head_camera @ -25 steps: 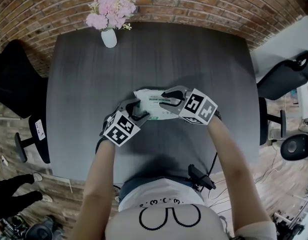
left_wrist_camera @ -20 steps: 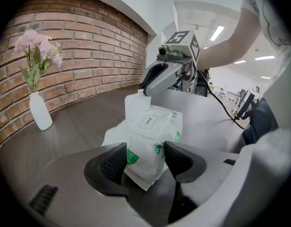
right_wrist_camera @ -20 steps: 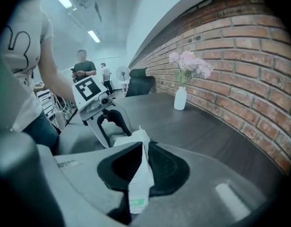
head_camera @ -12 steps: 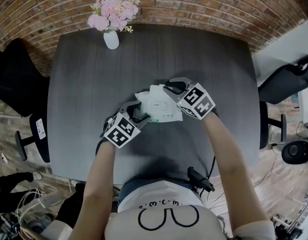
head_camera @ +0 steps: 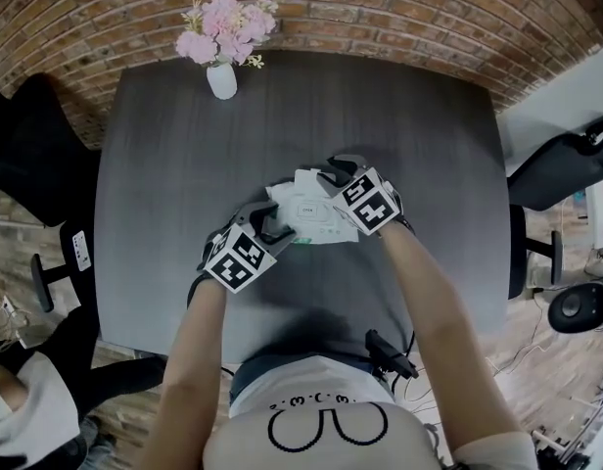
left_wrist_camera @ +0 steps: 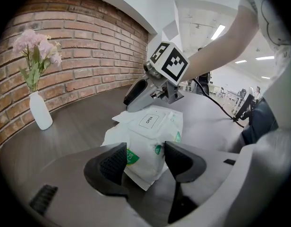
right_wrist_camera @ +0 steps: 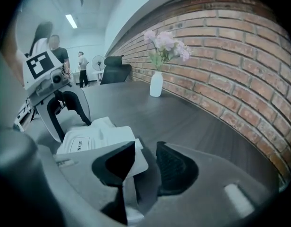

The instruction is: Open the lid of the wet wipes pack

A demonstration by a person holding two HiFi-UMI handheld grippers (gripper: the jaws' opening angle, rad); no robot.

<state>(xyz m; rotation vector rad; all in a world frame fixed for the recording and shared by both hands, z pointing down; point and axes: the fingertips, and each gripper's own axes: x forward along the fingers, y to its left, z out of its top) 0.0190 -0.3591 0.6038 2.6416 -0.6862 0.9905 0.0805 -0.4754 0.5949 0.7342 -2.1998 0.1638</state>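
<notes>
Grips the 7 o'clock end of the wet wipes pack (head_camera: pixel 303 221) (left_wrist_camera: pixel 150 138) with the left gripper (head_camera: pixel 272 226) (left_wrist_camera: pixel 145 160), pads pressed on it. Spreads the right gripper (head_camera: pixel 333 169) (right_wrist_camera: pixel 145 162) jaws at the pack's 1 o'clock edge, with a white corner loose between them. Lies mid-table (head_camera: pixel 184 174) with the OPEN label up. Vase of flowers (head_camera: pixel 221 79) off at 11 o'clock.

Dark, matt wood-grain surface (head_camera: pixel 184 164); the wet wipes pack (head_camera: pixel 306 210) is soft, crinkled white plastic film. At 11 o'clock, a smooth white vase (head_camera: pixel 221 80); behind, rough brick wall (head_camera: pixel 380 8).
</notes>
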